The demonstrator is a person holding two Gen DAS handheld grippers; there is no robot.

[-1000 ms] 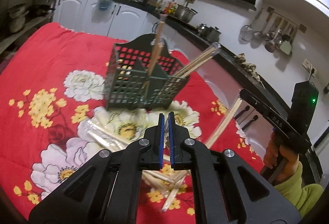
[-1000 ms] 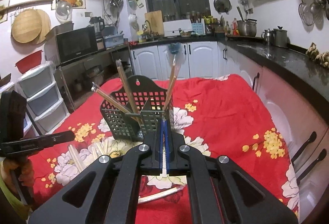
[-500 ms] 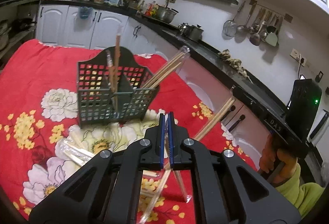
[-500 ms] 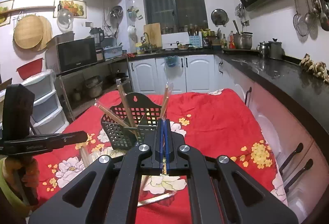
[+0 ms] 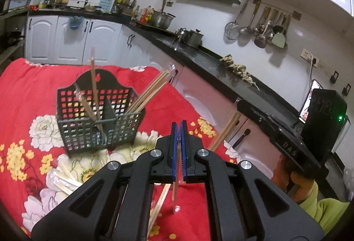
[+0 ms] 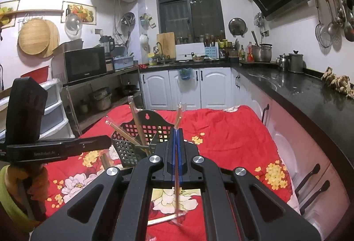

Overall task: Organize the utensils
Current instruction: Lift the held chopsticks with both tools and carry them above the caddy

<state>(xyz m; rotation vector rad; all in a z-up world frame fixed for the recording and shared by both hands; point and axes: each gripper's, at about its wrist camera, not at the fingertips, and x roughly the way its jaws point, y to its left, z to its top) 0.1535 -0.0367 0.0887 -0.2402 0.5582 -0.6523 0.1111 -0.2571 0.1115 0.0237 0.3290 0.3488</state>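
A dark mesh utensil basket (image 5: 97,117) stands on the red flowered cloth (image 5: 28,86), with several wrapped chopstick pairs leaning in its compartments. My left gripper (image 5: 179,125) is shut on a wrapped chopstick pair (image 5: 176,192) that hangs below its blue pads, above the cloth and in front of the basket to its right. My right gripper (image 6: 176,130) is shut on another wrapped chopstick pair (image 6: 179,116), which sticks up past the fingertips just in front of the basket (image 6: 141,130). Each gripper shows in the other's view: the right one (image 5: 240,106) and the left one (image 6: 106,141).
More wrapped chopsticks lie loose on the cloth (image 5: 64,179), and one lies under my right gripper (image 6: 161,219). A black counter (image 6: 298,90) with white cabinets runs along the right side and the back. A person's hand in a green sleeve (image 5: 320,210) holds the right gripper.
Both grippers have risen with their chopsticks held. The left one moved more, so the basket now sits further left and lower in its view. Both grips stayed shut.
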